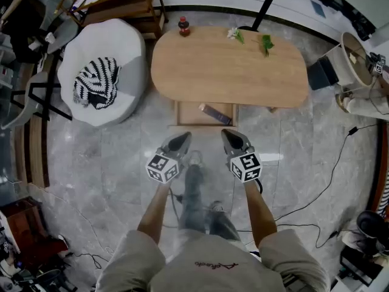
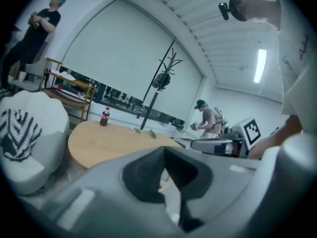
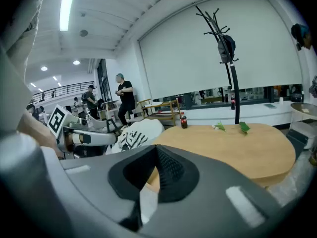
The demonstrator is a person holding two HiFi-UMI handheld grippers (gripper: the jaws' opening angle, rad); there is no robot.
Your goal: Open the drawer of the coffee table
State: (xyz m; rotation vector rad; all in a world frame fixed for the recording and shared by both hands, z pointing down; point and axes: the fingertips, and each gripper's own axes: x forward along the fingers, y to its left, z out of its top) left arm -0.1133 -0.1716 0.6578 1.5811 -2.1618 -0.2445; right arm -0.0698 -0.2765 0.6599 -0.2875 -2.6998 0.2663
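Observation:
The oval wooden coffee table [image 1: 228, 66] stands ahead of me, with its drawer [image 1: 203, 114] pulled out toward me and a dark flat object lying in it. My left gripper [image 1: 180, 140] and right gripper [image 1: 233, 138] are held side by side over the floor in front of the drawer, apart from it. Both are shut with nothing between the jaws. The tabletop [image 2: 111, 140] shows past the left gripper's closed jaws [image 2: 164, 155], and the tabletop [image 3: 237, 145] shows past the right gripper's closed jaws [image 3: 157, 155].
A cola bottle [image 1: 183, 26] and green sprigs [image 1: 265, 42] sit on the tabletop. A white beanbag [image 1: 103, 69] with a striped cloth lies left of the table. Cables [image 1: 328, 181] run across the marble floor at right. People stand in the background of both gripper views.

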